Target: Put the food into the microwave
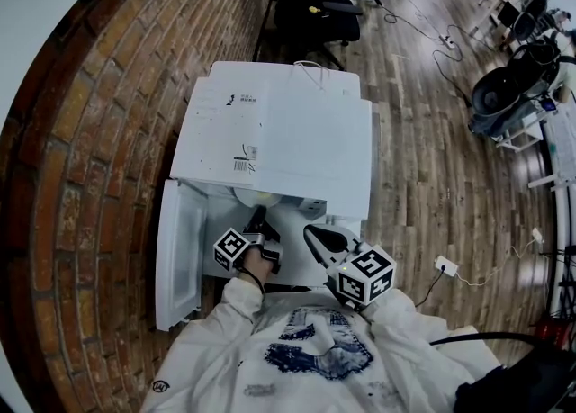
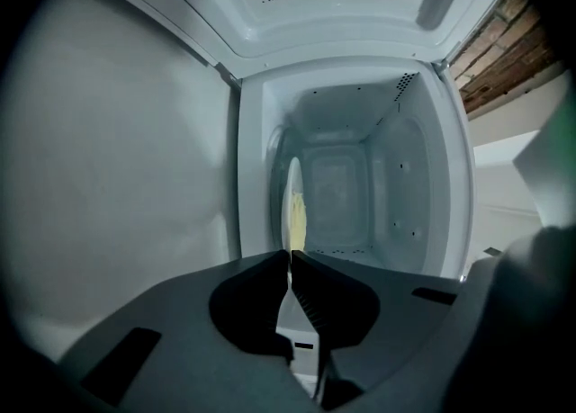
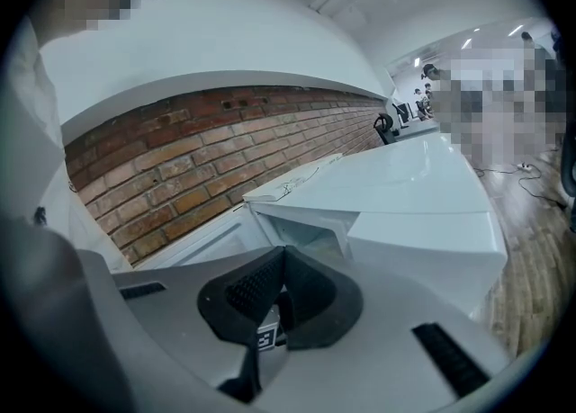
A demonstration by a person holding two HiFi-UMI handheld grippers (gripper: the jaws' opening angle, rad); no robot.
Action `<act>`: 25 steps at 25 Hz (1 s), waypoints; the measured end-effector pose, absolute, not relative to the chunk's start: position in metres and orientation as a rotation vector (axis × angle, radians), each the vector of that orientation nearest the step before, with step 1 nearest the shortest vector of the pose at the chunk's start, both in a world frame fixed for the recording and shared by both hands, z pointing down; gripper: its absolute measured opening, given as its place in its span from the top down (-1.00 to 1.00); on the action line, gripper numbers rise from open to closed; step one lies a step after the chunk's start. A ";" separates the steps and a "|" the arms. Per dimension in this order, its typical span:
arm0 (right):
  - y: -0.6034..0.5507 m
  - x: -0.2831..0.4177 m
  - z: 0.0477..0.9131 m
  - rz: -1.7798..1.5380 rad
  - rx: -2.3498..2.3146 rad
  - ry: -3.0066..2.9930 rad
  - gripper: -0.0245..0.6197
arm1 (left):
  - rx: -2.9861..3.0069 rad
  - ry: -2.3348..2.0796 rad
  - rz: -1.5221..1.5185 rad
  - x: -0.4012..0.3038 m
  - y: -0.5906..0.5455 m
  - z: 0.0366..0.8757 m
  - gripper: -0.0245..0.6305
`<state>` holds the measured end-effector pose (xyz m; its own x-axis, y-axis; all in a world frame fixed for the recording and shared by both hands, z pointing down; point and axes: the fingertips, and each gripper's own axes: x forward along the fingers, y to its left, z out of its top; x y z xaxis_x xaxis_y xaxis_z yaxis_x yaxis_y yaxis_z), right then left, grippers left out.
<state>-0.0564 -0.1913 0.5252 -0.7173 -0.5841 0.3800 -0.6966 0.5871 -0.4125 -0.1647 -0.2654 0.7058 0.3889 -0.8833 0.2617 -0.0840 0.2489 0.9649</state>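
The white microwave (image 1: pixel 270 132) stands against the brick wall with its door (image 1: pixel 180 249) swung open to the left. A white plate (image 1: pixel 255 197) with pale yellow food (image 2: pixel 297 213) sits at the mouth of the cavity. My left gripper (image 1: pixel 261 220) reaches into the opening, shut on the plate's near rim. In the left gripper view the plate (image 2: pixel 292 188) shows edge-on straight ahead of the closed left gripper (image 2: pixel 290 256). My right gripper (image 1: pixel 310 233) hovers in front of the microwave's right half, shut and empty. In its own view the right gripper (image 3: pixel 282 254) faces the microwave (image 3: pixel 405 195).
A brick wall (image 1: pixel 99 132) runs along the left. Black office chairs (image 1: pixel 310 2) stand behind the microwave. Cables and a power strip (image 1: pixel 447 267) lie on the wooden floor to the right. The person's white sleeves (image 1: pixel 297 348) fill the bottom.
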 end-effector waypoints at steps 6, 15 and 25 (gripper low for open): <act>-0.195 -0.053 0.527 0.822 1.089 -2.600 0.88 | 1.192 -1.047 -0.709 -0.169 -0.279 0.709 0.86; -0.199 -0.055 0.528 0.829 1.103 -2.591 0.88 | 1.174 -1.021 -0.690 -0.167 -0.289 0.710 0.86; -0.200 -0.060 0.529 0.831 1.096 -2.594 0.88 | 1.222 -1.006 -0.638 -0.164 -0.291 0.706 0.85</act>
